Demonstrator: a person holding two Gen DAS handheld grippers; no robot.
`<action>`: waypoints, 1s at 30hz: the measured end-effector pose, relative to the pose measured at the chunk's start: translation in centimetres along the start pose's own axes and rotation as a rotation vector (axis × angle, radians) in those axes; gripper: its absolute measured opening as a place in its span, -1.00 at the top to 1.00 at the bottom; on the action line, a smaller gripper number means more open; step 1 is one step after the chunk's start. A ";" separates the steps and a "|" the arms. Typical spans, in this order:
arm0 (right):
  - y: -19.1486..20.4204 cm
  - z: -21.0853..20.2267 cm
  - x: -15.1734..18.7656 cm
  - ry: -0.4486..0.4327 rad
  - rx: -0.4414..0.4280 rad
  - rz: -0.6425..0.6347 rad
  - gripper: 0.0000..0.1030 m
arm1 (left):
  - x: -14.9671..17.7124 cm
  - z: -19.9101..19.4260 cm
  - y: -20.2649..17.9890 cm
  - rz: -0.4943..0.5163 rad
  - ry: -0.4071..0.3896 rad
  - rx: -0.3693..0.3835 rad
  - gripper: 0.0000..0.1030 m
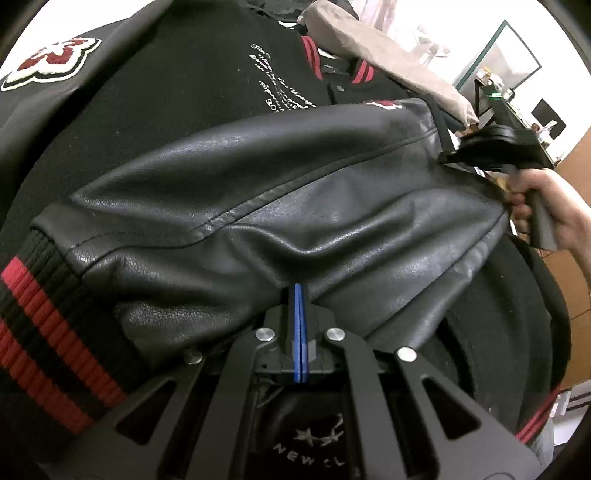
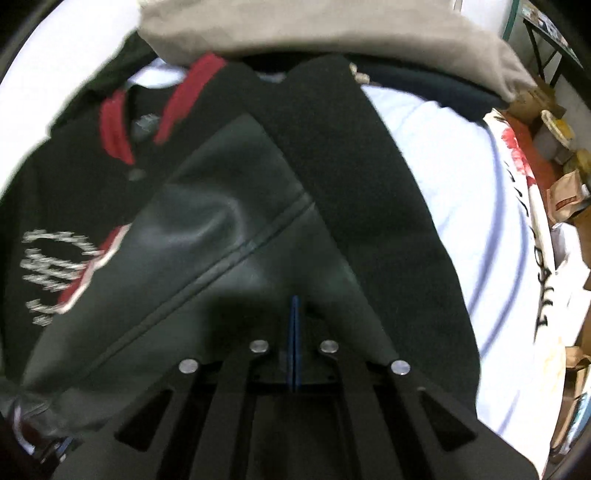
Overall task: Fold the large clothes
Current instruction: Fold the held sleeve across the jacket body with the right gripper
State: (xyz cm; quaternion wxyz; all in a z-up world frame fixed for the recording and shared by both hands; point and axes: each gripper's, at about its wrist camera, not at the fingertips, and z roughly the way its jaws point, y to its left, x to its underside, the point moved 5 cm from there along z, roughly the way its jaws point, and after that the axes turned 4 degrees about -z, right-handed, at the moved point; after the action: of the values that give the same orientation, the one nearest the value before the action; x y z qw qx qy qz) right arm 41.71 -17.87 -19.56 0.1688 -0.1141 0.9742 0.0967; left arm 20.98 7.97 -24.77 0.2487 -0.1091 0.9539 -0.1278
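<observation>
A black varsity jacket (image 1: 207,74) with white lettering lies spread out, and its grey-black leather sleeve (image 1: 295,206) is folded across the body. The sleeve ends in a red-striped knit cuff (image 1: 44,325) at the left. My left gripper (image 1: 300,291) is shut, its blue pads pinching the sleeve's near edge. My right gripper (image 1: 447,158), held by a hand (image 1: 546,210), meets the sleeve near the shoulder. In the blurred right wrist view, that right gripper (image 2: 295,301) is shut on the leather sleeve (image 2: 221,236) beside the jacket's wool body (image 2: 354,177).
A beige garment (image 2: 332,26) lies behind the jacket collar. White bedding (image 2: 461,177) shows to the right of the jacket. Boxes and paper bags (image 2: 565,199) crowd the floor beyond the bed edge. A dark desk with clutter (image 1: 517,107) stands at the far right.
</observation>
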 end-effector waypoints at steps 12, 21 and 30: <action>1.6 -13.3 17.9 -0.071 -0.135 0.021 0.99 | 0.8 -0.7 -0.3 0.038 -0.024 -0.033 0.94; -1.3 -10.6 27.2 -0.008 -0.224 0.160 1.00 | 1.3 -0.1 -0.7 0.102 -0.071 -0.086 0.93; 1.9 -15.1 30.0 -0.093 -0.252 0.070 0.84 | 1.1 -2.0 -1.5 0.124 -0.092 -0.127 0.94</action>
State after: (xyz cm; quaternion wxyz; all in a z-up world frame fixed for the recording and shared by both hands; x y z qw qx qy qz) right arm 9.12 -25.18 -15.87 0.1944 -0.0956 0.9489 0.2293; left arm 19.23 6.68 -23.10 0.2920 -0.0712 0.9526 -0.0462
